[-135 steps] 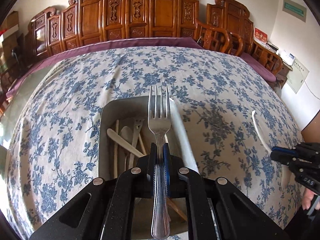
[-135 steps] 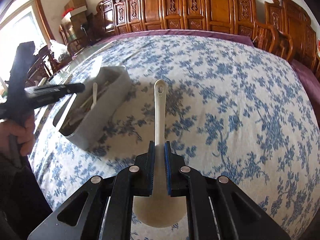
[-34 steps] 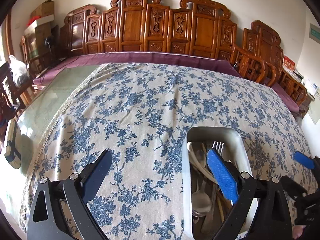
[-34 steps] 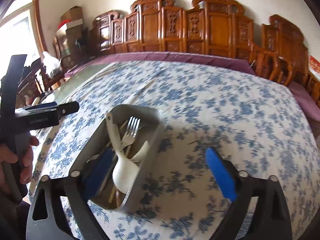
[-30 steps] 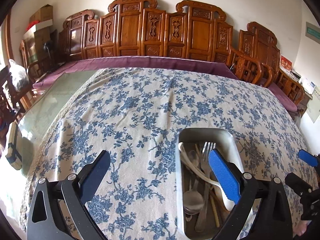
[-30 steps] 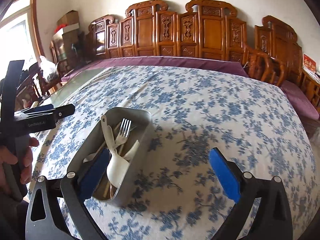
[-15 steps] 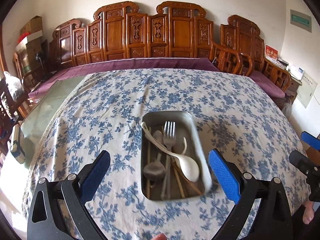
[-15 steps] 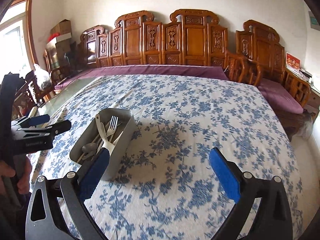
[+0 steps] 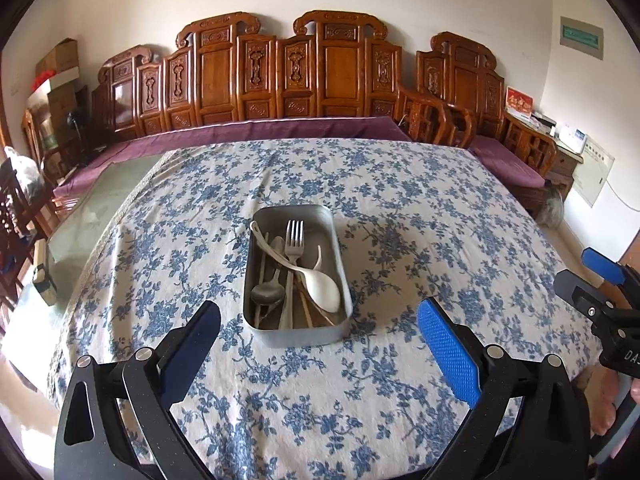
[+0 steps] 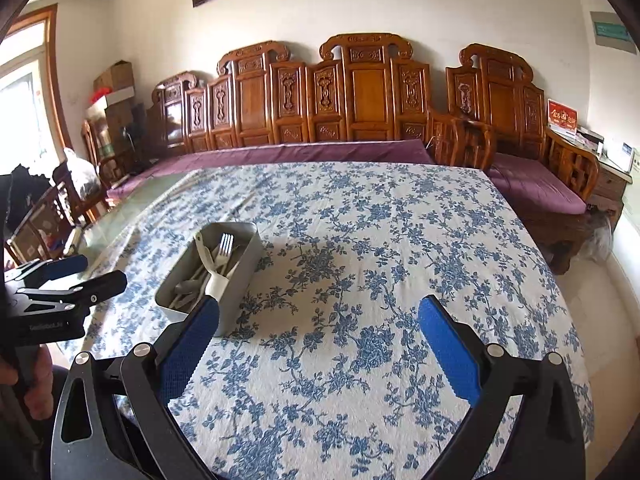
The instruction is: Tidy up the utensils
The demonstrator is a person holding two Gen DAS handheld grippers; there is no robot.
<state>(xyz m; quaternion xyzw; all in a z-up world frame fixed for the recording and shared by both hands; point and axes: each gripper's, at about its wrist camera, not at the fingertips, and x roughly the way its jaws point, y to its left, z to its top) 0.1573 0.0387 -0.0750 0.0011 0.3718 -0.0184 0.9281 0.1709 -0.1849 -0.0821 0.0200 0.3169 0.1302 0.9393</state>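
A grey metal tray (image 9: 268, 216) sits on the blue-flowered tablecloth (image 9: 400, 208). In it lie a metal fork (image 9: 294, 240), a white plastic spoon (image 9: 320, 286), a metal spoon (image 9: 267, 292) and wooden chopsticks. My left gripper (image 9: 318, 334) is open and empty, held back from the tray's near end. My right gripper (image 10: 318, 326) is open and empty, to the right of the tray (image 10: 240, 276). Each gripper shows in the other's view: the right one (image 9: 600, 292) and the left one (image 10: 60, 280).
Carved wooden benches (image 9: 296, 76) with purple cushions (image 9: 260, 130) stand behind the table. A bare glass strip (image 9: 108, 196) runs along the table's left side, with a small object (image 9: 42, 268) at its edge. The table's near edge is close below both grippers.
Both grippers have pulled back and up from the tray, so it now looks smaller and farther. Earlier the left held the fork and the right the white spoon; both now lie in the tray.
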